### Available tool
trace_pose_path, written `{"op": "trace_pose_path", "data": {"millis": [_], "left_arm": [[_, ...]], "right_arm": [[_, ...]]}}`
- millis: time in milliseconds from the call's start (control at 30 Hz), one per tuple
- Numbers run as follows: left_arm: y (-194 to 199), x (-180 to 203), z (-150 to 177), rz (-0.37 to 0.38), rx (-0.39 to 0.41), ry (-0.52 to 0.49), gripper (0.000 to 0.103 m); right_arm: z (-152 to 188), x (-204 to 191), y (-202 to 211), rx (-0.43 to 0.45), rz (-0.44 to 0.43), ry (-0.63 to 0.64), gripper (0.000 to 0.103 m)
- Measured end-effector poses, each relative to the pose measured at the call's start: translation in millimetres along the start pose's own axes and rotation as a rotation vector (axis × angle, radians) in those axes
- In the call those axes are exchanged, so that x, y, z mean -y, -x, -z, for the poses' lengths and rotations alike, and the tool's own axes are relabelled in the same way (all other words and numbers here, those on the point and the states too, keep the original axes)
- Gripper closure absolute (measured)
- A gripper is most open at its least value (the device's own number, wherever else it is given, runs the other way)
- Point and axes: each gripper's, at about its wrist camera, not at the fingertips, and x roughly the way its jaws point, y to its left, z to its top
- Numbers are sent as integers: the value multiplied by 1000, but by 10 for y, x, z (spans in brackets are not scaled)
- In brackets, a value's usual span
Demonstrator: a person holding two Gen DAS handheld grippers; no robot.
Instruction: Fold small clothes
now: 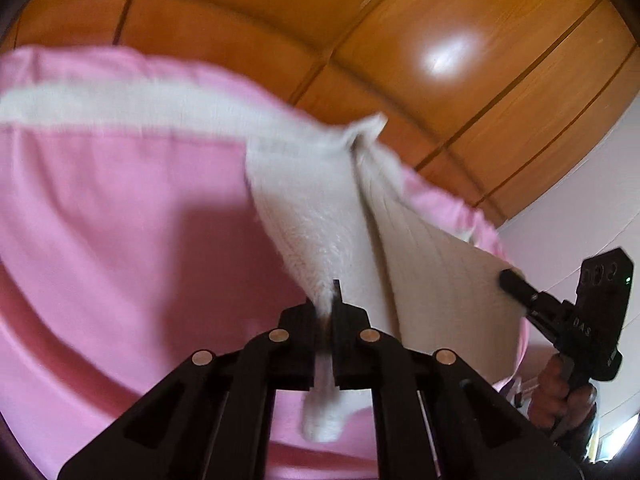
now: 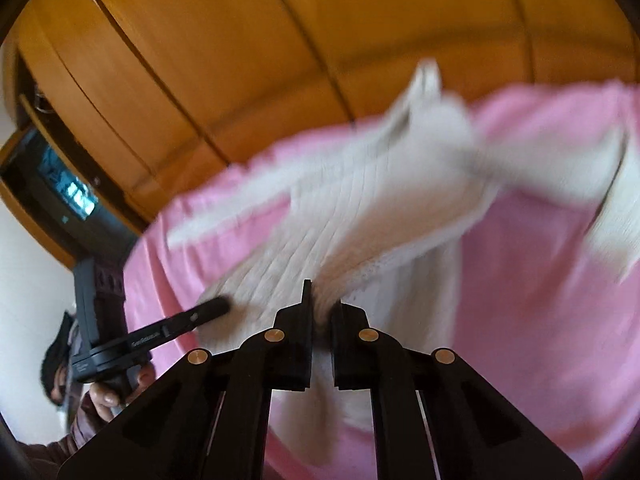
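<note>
A small white knitted garment [image 1: 320, 200] is held up in the air over a pink sheet [image 1: 120, 220]. My left gripper [image 1: 327, 300] is shut on one edge of the white garment. My right gripper [image 2: 320, 304] is shut on another edge of the same garment [image 2: 360, 208]. The right gripper also shows at the right of the left wrist view [image 1: 508, 280], pinching the cloth. The left gripper shows at the left of the right wrist view [image 2: 222, 304], touching the cloth. The cloth is stretched between the two and blurred by motion.
The pink sheet [image 2: 540, 280] covers the surface below. Wooden wardrobe doors [image 1: 360, 32] stand behind it, also in the right wrist view [image 2: 280, 40]. A white wall [image 1: 592, 208] is at the right. The person's hand [image 2: 108, 392] holds the left gripper's handle.
</note>
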Motion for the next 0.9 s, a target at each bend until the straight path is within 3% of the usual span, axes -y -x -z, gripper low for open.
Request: {"op": "trace_pose_path", "data": {"millis": [167, 300, 400, 500, 633, 733, 833, 867, 900], "left_arm": [[736, 132, -253, 3, 116, -18, 99], [1289, 80, -219, -11, 152, -12, 99], [1512, -77, 12, -70, 126, 10, 99], [1450, -301, 355, -130, 53, 63, 99], [923, -721, 936, -284, -155, 161, 99], [634, -901, 1126, -370, -241, 198, 96], [698, -945, 1010, -372, -158, 232, 87], [743, -927, 924, -377, -117, 227, 79], [770, -911, 854, -374, -82, 219, 74]], "right_arm": [[-311, 39, 881, 197, 31, 30, 98], [-181, 228, 1365, 263, 46, 7, 98], [88, 437, 1405, 207, 98, -17, 98], [513, 784, 1218, 61, 160, -88, 98], [1121, 1201, 790, -155, 275, -159, 98], [1329, 1383, 530, -252, 325, -180, 98], [1120, 1364, 541, -206, 317, -148, 97], [1026, 1379, 595, -171, 327, -148, 97], [925, 1424, 640, -123, 346, -151, 85]]}}
